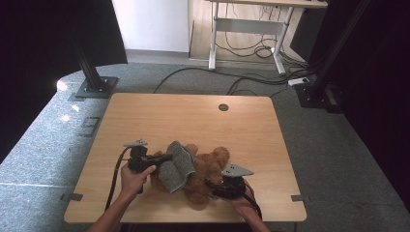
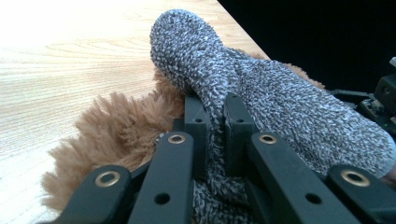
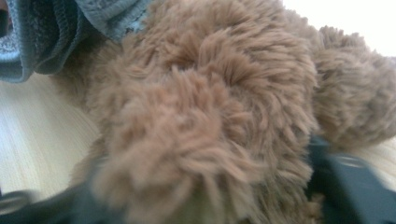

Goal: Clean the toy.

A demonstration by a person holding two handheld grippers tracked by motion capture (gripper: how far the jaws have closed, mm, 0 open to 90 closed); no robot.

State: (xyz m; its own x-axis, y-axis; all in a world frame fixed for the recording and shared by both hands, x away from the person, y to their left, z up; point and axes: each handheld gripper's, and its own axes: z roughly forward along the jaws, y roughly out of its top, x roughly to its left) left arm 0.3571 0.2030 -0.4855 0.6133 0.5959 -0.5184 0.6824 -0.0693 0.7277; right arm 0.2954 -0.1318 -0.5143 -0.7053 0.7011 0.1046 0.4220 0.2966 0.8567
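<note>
A brown teddy bear [image 1: 209, 168] lies on the wooden table [image 1: 193, 116] near its front edge. A grey knitted sock-like piece [image 1: 178, 166] is draped over the bear's left side. My left gripper [image 1: 167, 157] comes in from the left, shut on this knit. In the left gripper view its jaws [image 2: 215, 109] pinch a fold of the knit [image 2: 280, 107], with bear fur [image 2: 116, 135] beneath. My right gripper [image 1: 210, 185] sits at the bear's lower right. In the right gripper view, a furry limb [image 3: 201, 116] bulges between the two jaws of the right gripper [image 3: 187, 196] and presses on both; the knit [image 3: 46, 28] shows at top left.
A round cable hole [image 1: 223, 107] lies at the table's far middle. Black frame posts [image 1: 92, 72] stand on the carpet beyond the table's corners, with cables [image 1: 251, 79] on the floor and a white-legged desk [image 1: 246, 29] behind.
</note>
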